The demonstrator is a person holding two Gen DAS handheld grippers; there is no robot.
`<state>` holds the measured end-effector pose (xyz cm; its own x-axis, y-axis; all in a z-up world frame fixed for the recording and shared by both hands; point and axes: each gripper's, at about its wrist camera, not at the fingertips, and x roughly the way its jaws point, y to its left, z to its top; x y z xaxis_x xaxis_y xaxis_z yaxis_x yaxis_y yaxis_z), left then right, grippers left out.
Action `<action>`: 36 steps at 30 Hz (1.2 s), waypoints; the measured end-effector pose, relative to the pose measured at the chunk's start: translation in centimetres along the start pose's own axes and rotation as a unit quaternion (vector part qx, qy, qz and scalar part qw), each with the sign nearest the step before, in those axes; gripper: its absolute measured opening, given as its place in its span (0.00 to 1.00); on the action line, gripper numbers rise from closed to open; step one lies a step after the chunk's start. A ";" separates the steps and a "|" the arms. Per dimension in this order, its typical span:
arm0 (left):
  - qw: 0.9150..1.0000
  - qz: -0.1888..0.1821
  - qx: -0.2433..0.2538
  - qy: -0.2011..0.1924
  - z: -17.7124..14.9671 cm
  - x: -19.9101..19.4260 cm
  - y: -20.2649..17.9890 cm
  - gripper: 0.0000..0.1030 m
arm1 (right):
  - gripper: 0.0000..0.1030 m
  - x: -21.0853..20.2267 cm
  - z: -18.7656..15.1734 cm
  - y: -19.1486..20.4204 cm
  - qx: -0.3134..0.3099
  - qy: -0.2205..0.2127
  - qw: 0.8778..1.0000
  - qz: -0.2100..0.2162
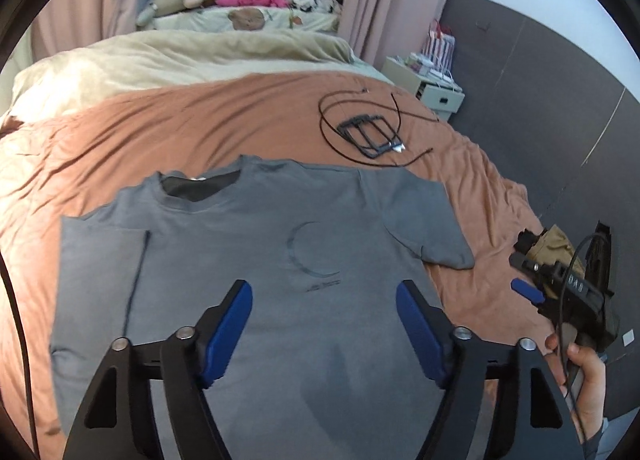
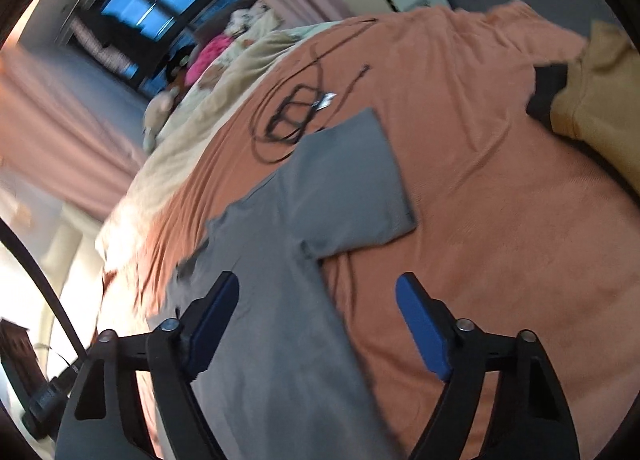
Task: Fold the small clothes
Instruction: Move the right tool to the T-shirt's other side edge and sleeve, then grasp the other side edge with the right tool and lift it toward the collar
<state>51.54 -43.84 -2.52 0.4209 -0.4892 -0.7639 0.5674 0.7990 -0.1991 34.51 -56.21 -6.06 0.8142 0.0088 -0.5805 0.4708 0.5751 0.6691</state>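
The grey T-shirt (image 1: 256, 260) lies spread flat, front up, on the orange bedcover (image 1: 120, 132), filling the frame's centre, ready for folding. Both grippers, left gripper (image 1: 324, 324) and right gripper (image 2: 316, 324), hover above it, fingers apart, empty.

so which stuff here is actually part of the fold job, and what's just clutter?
In the job:
- grey T-shirt, laid flat on the orange bedspread
- left hand-held gripper, open above the shirt
- right hand-held gripper, open at the shirt's edge

Lying about:
- black cable coil
- mustard garment
- nightstand
- soft toys
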 end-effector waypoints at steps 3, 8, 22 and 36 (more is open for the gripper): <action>1.000 -0.009 0.010 0.017 0.6 2.9 -0.9 0.61 | 0.71 1.8 1.2 -1.6 0.029 -0.003 0.999 0.014; 0.999 -0.021 0.027 0.032 1.6 6.6 -2.1 0.51 | 0.62 5.3 3.0 -3.0 0.048 0.001 0.999 0.011; 0.996 -0.049 0.044 0.056 4.4 15.5 -4.7 0.23 | 0.50 11.2 6.7 -4.2 0.052 0.017 0.999 0.007; 0.994 -0.057 0.052 0.075 5.3 21.4 -6.4 0.19 | 0.23 13.3 8.0 -5.6 0.023 0.024 0.999 -0.003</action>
<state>60.68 -61.30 -14.34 0.2440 -0.5108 -0.8243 0.6783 0.6974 -0.2314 45.39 -65.83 -13.84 0.7941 0.0452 -0.6061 0.4921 0.5374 0.6849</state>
